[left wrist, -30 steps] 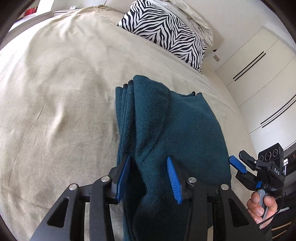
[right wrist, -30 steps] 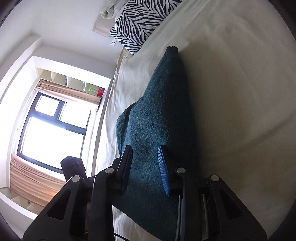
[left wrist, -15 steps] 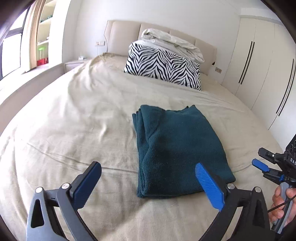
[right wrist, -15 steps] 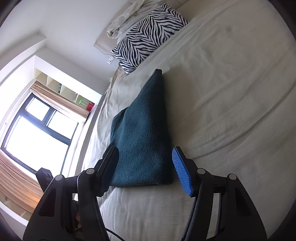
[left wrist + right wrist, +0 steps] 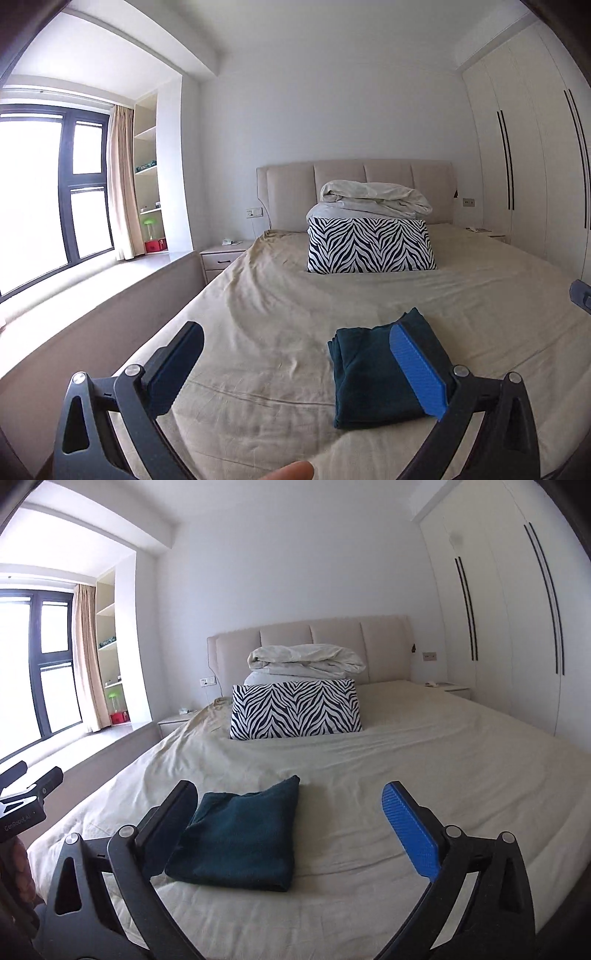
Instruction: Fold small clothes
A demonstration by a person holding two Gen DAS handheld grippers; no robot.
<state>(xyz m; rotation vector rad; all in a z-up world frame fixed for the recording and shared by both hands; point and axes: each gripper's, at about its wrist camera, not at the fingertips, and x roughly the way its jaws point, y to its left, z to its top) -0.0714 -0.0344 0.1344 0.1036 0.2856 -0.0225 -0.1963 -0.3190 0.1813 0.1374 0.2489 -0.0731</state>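
Beige bed (image 5: 280,332) carried the folded teal garment (image 5: 240,834); both hand-held grippers, left (image 5: 295,373) and right (image 5: 295,830), hung apart, empty; a careless regrasp could unfold it.

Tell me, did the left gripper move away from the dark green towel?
Yes. The left gripper has pulled back and up from the folded teal towel, now open, with the headboard in view.

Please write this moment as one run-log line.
left gripper: open, empty | right gripper: open, empty | teal garment: folded, flat on bed | nothing held
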